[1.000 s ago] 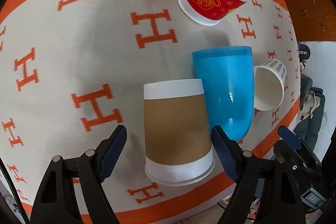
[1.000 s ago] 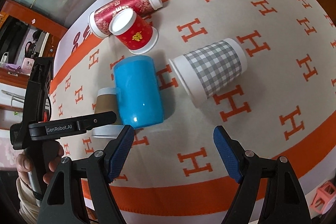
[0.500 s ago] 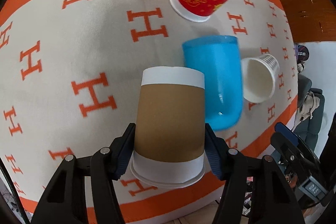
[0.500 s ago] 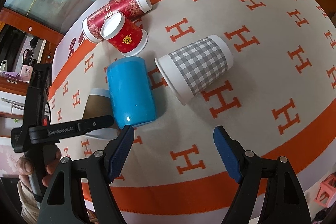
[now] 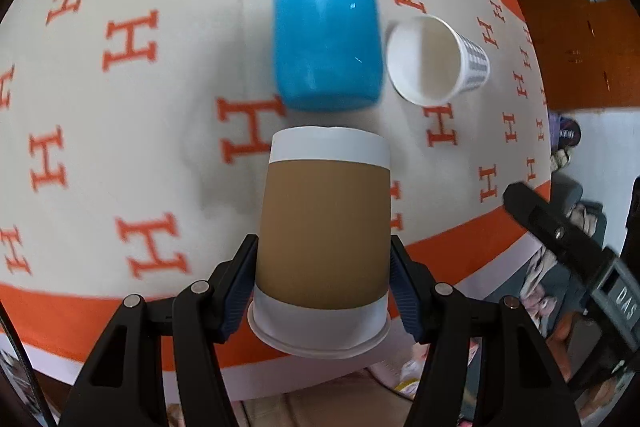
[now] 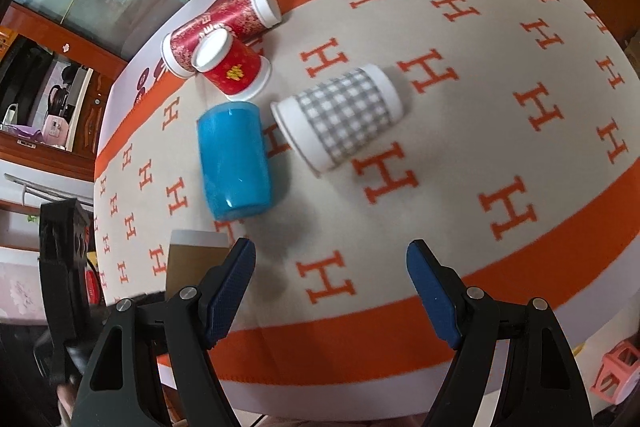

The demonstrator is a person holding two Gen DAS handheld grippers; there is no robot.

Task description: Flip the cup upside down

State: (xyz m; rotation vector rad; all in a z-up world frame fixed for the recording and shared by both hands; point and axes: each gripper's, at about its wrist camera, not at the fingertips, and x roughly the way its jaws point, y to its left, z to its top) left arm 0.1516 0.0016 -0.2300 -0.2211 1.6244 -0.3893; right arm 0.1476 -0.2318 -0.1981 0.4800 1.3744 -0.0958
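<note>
Cup grasped, flip not yet made.
Table point(image 5: 100, 155) under H-pattern cloth carries a blue cup point(image 5: 326, 31) at 12 o'clock of the brown cup point(image 5: 324, 227). Left gripper point(image 5: 322, 283) fingers clamped on the brown cup's sides near its rim, rim toward camera; turning and setting down remain. Right gripper point(image 6: 331, 287) fingers apart, holding nothing.

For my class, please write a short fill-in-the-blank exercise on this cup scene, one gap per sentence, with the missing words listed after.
1. The left tongs are shut on the ____ cup.
2. The right tongs are open and hold ____.
3. The blue cup lies on its ____.
4. The cup beside the blue one has a grey ____ pattern.

Missing words: brown; nothing; side; checked
</note>
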